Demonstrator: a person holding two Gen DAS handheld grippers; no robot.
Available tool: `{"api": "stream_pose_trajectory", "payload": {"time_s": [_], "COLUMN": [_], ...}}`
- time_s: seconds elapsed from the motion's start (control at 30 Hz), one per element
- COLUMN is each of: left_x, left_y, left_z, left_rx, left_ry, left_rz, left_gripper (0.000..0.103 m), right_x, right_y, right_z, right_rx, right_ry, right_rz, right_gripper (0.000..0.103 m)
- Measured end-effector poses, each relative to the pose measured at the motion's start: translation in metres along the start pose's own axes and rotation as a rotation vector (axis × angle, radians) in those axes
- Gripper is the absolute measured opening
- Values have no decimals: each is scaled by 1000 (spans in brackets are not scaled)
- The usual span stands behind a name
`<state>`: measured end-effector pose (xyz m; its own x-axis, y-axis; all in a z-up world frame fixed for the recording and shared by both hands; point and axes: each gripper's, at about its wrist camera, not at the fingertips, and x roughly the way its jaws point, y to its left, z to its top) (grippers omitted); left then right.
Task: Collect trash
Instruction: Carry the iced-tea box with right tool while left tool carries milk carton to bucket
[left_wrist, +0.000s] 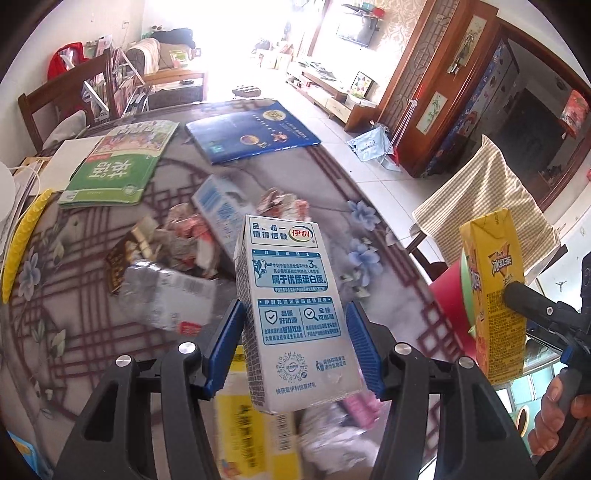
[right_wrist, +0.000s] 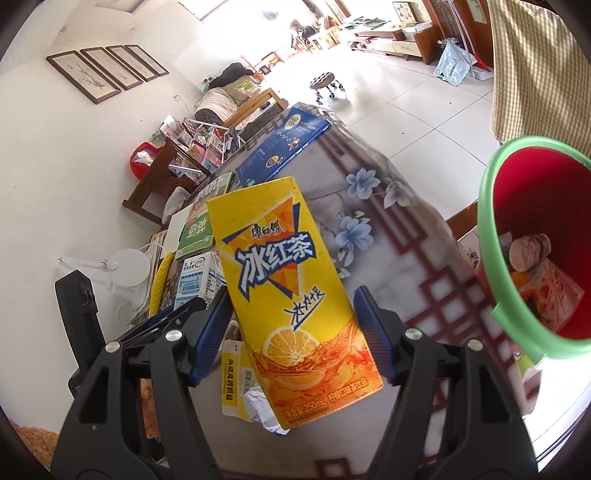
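Two cartons aloft over a littered dining table: your left gripper (left_wrist: 295, 343) clamps a white-and-blue milk carton (left_wrist: 291, 314) across its lower half, blue pads (left_wrist: 227, 343) pressed to both side walls, the carton upright and lifted clear of the table (left_wrist: 74, 332). Your right gripper (right_wrist: 291, 332) grips a yellow iced-tea carton (right_wrist: 291, 291) the same way — jaws closed on its flanks, the carton leaning a little left.

Both look like empty drink boxes: light, thin-walled, likely to dent if you squeeze hard. The printed faces appear glossy, so a hold on the flat side walls near the base, where the folds stiffen the board, should be the surest. Neither carton shows obvious crushing at the pads.

The red bin (right_wrist: 495, 206) with its green rim stands just off the table's right edge, near the tea carton; some wrappers and a small container already lie inside. In the left view the tea carton (left_wrist: 495, 295) hangs directly in front of the bin.

More trash waits on the table — a crumpled heap of wrappers (left_wrist: 177, 236), a second milk carton (left_wrist: 218, 214) lying flat, a squashed plastic bottle (left_wrist: 166, 295), and a yellow box (left_wrist: 251, 435) beneath the left jaws. The crumpled foil and film will be soft and springy; pinch them at the bulk, not the edges.
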<state>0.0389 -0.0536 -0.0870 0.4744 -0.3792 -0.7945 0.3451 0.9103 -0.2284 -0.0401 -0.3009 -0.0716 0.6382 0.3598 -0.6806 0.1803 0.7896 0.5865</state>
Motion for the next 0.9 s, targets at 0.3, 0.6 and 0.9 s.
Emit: {"api": "stream_pose_trajectory", "payload": {"time_s": [0.3,0.6,0.9], "left_x": [10,19,31], "left_y": [-48,-101,-170], "left_z": [5,16,21], "left_rx": [11,62,151], "left_ry": [1,10,39], "left_rz": [10,-34,-153], "left_gripper": [54,54,54], "right_x": [-25,-60,-99], "right_y": [-35,-82,-138], "right_z": [17,21,24], "right_rx": [10,92,188], "right_ry": [-13,-71,-142], "right_rz": [30,13,-54], "right_gripper": [66,66,66]}}
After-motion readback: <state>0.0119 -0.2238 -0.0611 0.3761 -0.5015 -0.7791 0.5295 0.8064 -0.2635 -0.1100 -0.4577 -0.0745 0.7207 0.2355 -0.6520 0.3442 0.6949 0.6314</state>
